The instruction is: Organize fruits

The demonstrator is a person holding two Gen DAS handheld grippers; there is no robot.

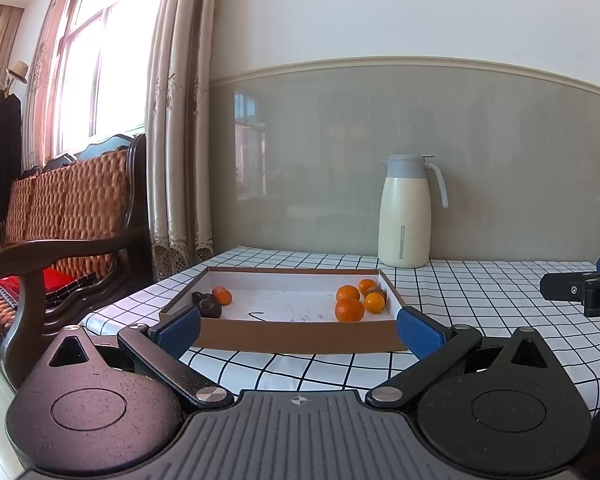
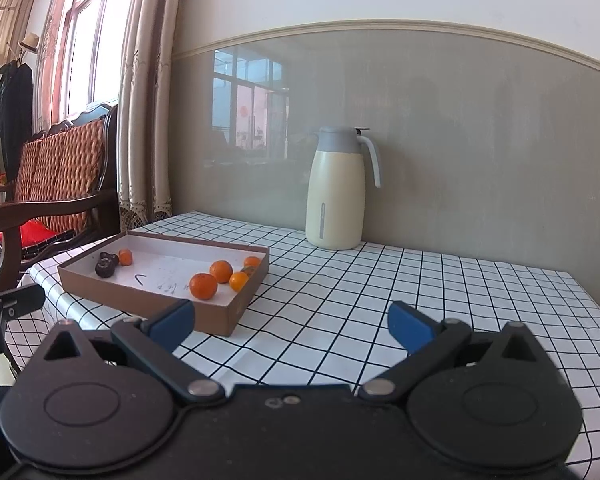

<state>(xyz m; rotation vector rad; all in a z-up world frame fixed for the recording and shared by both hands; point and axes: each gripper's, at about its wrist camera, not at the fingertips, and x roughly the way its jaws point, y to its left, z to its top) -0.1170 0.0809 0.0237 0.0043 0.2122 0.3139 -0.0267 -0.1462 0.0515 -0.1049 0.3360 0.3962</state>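
Note:
A shallow brown cardboard tray (image 1: 300, 338) (image 2: 148, 300) with a white floor lies on the checked tablecloth. Several oranges (image 1: 349, 309) (image 2: 203, 286) cluster at its right end. One small orange (image 1: 222, 295) (image 2: 125, 257) and dark brown fruits (image 1: 208, 306) (image 2: 105, 267) lie at its left end. My left gripper (image 1: 300, 330) stands open just in front of the tray's near wall, nothing between its blue pads. My right gripper (image 2: 292, 326) hangs open over bare tablecloth, right of the tray's near corner. Its black body (image 1: 579, 292) shows at the right edge of the left wrist view.
A cream thermos jug (image 1: 405, 212) (image 2: 335, 190) with a grey lid stands at the back by the wall. A wooden bench with orange cushions (image 1: 60, 216) (image 2: 56, 176) sits left of the table, below a curtained window. Checked tablecloth (image 2: 419, 292) stretches right of the tray.

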